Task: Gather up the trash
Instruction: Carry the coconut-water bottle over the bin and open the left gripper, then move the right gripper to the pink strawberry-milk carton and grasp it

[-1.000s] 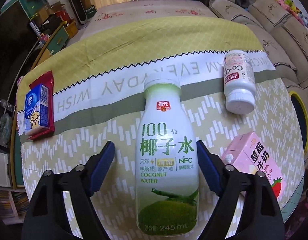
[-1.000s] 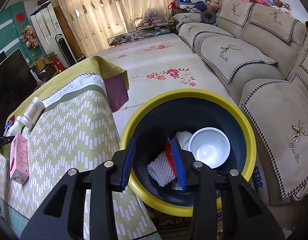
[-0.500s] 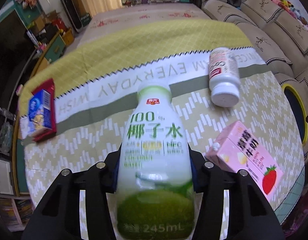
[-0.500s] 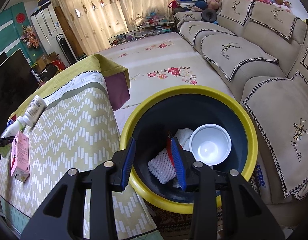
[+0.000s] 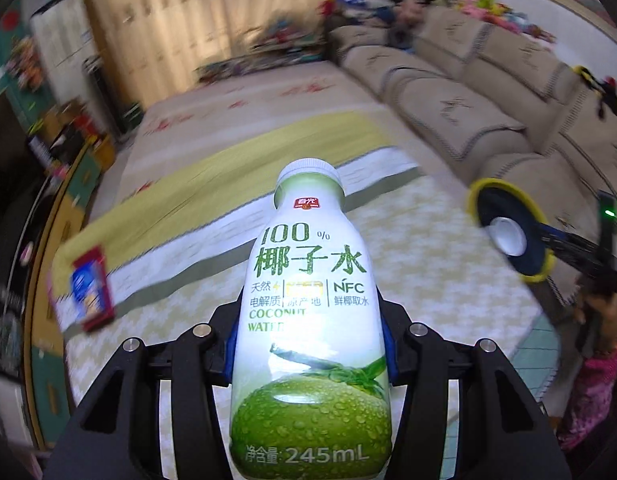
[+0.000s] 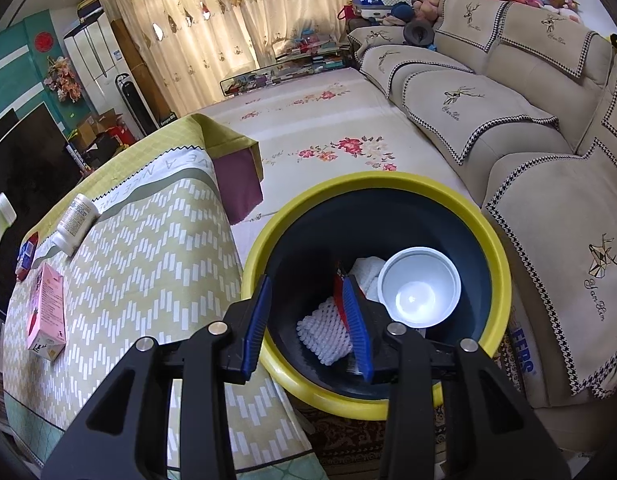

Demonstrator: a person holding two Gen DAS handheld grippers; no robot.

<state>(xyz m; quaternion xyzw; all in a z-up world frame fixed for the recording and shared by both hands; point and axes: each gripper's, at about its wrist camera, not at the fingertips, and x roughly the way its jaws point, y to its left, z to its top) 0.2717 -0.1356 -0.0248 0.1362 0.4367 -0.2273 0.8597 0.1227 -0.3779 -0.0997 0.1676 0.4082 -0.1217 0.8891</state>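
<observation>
The white-and-green plastic coconut-water bottle [image 5: 308,320] is clamped in the left gripper [image 5: 308,340], long axis along the fingers, cap forward; the yellow-rimmed dark bin [image 5: 474,196] lies right of it, under the empty, part-open right gripper [image 6: 308,320].

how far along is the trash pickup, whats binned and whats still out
Done: a white cup, foam netting and a red wrapper lie in the yellow-rimmed bin. In hand: the left gripper holds the coconut water bottle. Left on the table: pink carton, white bottle, blue box. The right gripper is open over the bin.
</observation>
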